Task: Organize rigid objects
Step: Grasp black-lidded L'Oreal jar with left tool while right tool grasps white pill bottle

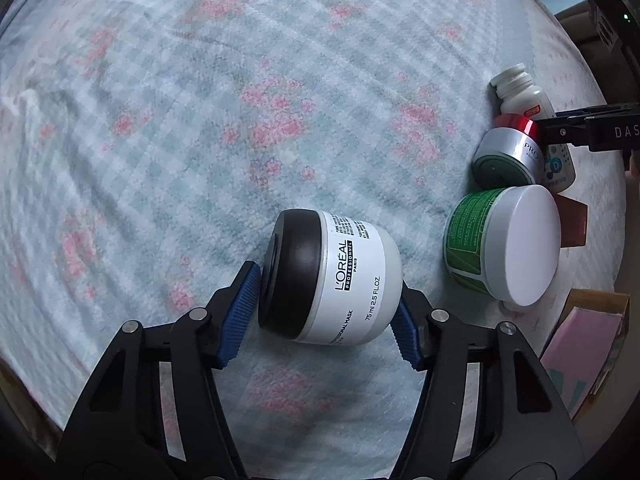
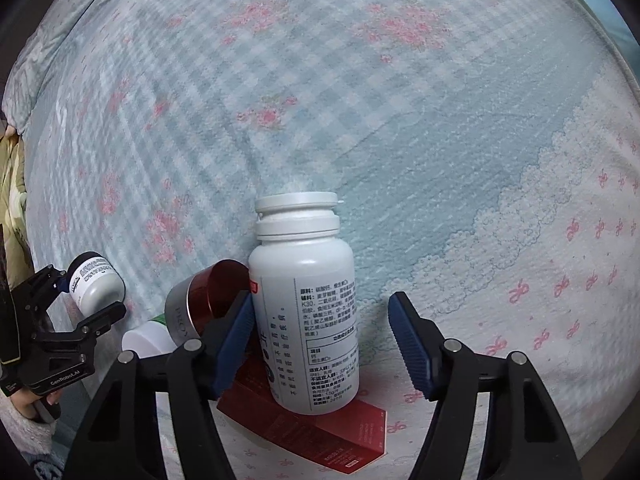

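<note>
The L'Oréal mask jar point(image 1: 332, 276) lies on its side on the checked bedspread point(image 1: 200, 100), clenched lid to base between the blue pads of the left claw point(image 1: 326, 314), a short way left of the cluster of green-labelled tub point(image 1: 504, 246), silver jar point(image 1: 506, 156) and red box point(image 2: 304, 424). The white pill bottle point(image 2: 304, 320) rests partly on that box inside the right claw point(image 2: 320, 340), whose jaws stand spread, only the left pad near it. Judged from here, the jar should be carried level beside the tub and freed only once settled, lest it roll.
</note>
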{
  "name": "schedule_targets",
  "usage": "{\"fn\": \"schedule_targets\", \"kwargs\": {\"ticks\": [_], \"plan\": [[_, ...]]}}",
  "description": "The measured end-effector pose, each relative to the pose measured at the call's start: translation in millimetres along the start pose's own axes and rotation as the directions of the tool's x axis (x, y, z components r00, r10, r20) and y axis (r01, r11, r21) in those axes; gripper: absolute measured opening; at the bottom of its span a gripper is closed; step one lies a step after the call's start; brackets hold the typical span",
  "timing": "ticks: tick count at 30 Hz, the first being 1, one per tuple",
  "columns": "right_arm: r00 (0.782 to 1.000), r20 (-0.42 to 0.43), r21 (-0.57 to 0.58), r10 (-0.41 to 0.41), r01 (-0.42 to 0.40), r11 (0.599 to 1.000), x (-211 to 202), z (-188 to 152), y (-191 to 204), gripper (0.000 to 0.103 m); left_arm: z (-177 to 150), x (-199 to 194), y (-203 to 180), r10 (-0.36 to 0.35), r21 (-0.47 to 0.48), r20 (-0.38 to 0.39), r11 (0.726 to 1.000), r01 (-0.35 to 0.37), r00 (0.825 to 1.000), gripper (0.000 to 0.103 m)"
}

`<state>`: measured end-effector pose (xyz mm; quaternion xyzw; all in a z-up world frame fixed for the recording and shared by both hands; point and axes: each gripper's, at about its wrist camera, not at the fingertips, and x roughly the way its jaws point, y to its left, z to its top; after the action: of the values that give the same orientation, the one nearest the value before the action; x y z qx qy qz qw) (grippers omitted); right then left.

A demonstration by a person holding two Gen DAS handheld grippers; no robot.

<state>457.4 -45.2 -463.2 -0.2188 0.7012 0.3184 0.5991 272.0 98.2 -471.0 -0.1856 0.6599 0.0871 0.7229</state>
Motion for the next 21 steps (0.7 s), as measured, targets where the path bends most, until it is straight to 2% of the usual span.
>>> {"fn": "schedule_targets", "kwargs": {"ticks": [4,9,12,17,21], "plan": [[0.998,-0.031,0.034,0.059,-0.058,0.998,14,5,-11,0.049,4,2,-6,0.007,0.017,0.004,1.0,-0.008,1.0,0.055],[1.0,-0.019,-0.019,-0.017,0.017,1.0,23,9,-2,0.047,2,1,-6,0.002,0.025,0.013,1.0,-0.002,1.0,0.055],[0.999,-0.005,-0.023,-0.033,0.033,0.999,24,8,0,0.047,1,-1,-4,-0.008,0.017,0.021,1.0,0.008,1.0,0.055],[0.998,0.029,0.005,-0.049,0.049,0.999,24,-2,7,0.047,-2,-14,5,-0.024,0.016,0.032,1.0,0.023,0.999,0.052],[0.996,0.064,0.037,-0.06,0.058,0.998,5,-9,13,0.047,-3,-23,11,-0.033,0.018,0.042,0.999,0.032,0.999,0.051]]}}
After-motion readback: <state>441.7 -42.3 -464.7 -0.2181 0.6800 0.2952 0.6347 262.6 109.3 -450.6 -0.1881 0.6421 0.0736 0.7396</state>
